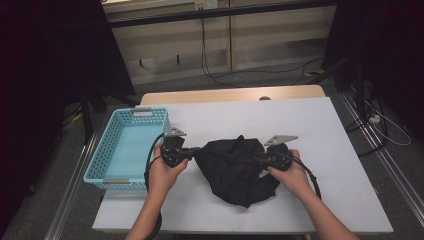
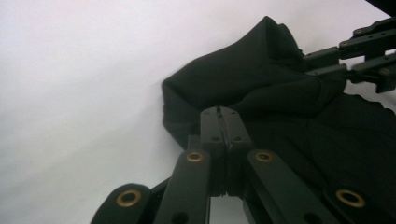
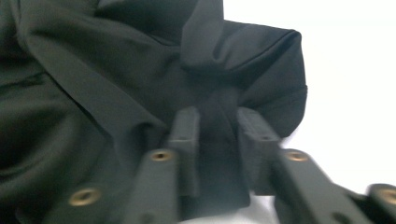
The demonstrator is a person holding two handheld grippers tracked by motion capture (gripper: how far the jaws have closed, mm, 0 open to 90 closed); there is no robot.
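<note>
The person's forearms come in from the near edge, each hand holding tongs at the black garment (image 1: 235,167); the left tongs (image 1: 196,151) are pressed fully together on its left edge, a thin fold seemingly caught between the pads; the right tongs (image 1: 260,160) stand partly spread, a ridge of cloth bunched between the jaws, though I cannot tell whether the pads truly press on it. The garment lies crumpled at the middle of the desk (image 1: 320,130), towards the near side; it looks light, limp and matte, unlikely to slip but sure to sag and fold, so the hems or corners seem the best holds. A light blue basket (image 1: 111,134) sits at the desk's left edge; beyond lie grey carpet, trailing cables and pale wooden panels.
</note>
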